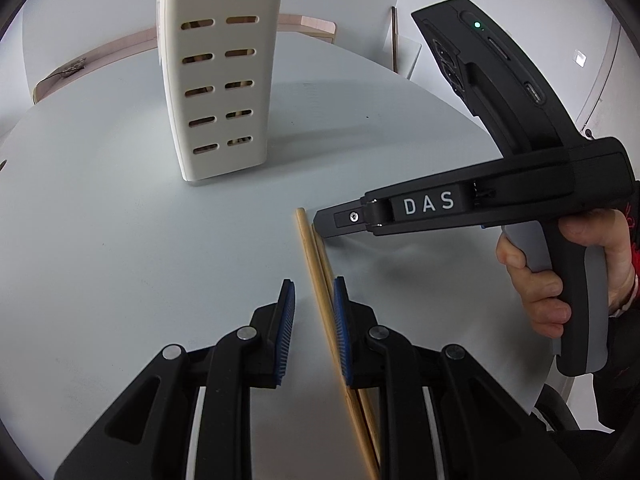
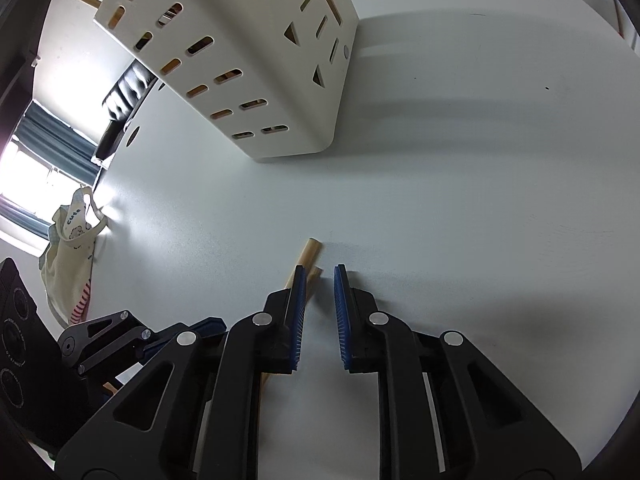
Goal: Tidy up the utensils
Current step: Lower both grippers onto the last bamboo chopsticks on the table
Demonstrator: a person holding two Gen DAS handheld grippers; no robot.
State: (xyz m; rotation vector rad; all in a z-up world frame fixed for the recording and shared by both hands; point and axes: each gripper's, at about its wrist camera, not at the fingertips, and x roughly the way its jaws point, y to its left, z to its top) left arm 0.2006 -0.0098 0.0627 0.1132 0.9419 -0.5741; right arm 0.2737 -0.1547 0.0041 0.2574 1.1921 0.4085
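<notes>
Chopsticks point(image 1: 320, 284), tote bag point(image 2: 68, 248) right view only

This looks like a living or meeting room set up for recording. Beyond the pale grey round table point(image 2: 460, 168), far left of the jaws, stand a black leather sofa point(image 2: 126, 92), blue curtains point(image 2: 60, 140) at a bright window, and a hanging cloth tote bag point(image 2: 72, 248).

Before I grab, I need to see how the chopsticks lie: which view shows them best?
The left wrist view: the chopsticks run nearly full length across the table. The right wrist view shows only their tips; the rest is hidden behind the fingers.
</notes>
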